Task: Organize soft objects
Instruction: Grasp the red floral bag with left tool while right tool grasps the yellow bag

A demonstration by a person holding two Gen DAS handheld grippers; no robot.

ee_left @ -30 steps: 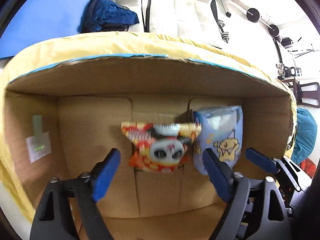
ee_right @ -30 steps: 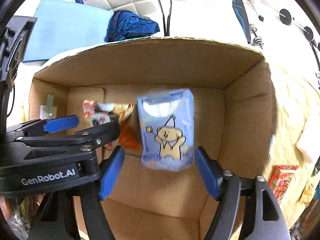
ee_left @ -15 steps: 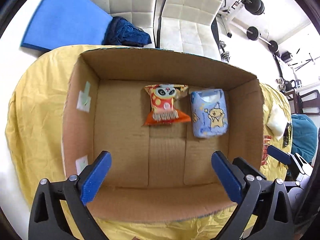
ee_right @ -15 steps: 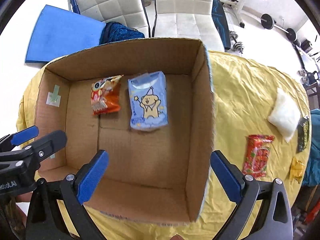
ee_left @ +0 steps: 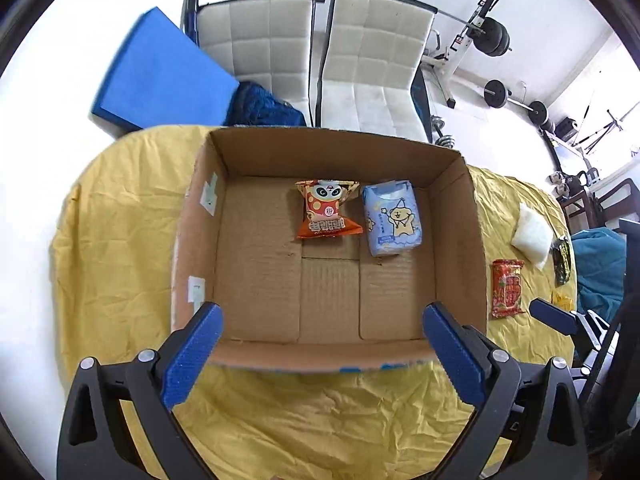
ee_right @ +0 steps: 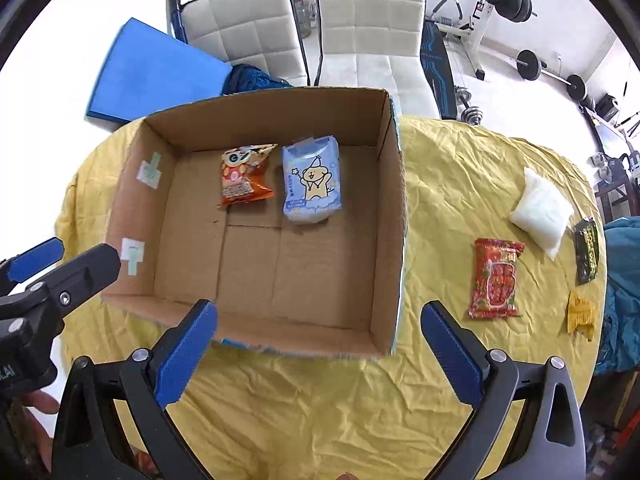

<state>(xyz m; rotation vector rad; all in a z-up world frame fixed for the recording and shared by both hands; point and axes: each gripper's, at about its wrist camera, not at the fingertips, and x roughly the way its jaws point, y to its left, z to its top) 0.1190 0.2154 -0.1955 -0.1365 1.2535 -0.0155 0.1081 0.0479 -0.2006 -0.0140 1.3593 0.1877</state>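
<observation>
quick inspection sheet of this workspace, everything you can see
surface: table under wrinkled yellow cloth
job's things: panda snack bag and blue tissue pack side by side in the cardboard box; red packet, white pouch, black packet, yellow packet on the cloth, right of the box
clutter: nothing seen
grippers: left gripper and right gripper open, empty
cables: nothing seen
surroundings: white chairs, blue mat, weights

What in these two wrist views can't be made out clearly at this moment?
- Small black packet on the yellow cloth: left wrist view, near the fisheye edge; print too small to read.
- Small yellow wrapper: left wrist view, partly hidden behind the right gripper's blue finger.
- Cardboard box, outer near wall: both views, hidden by the steep downward angle.
- Left gripper: right wrist view, cut off by the left edge.
</observation>
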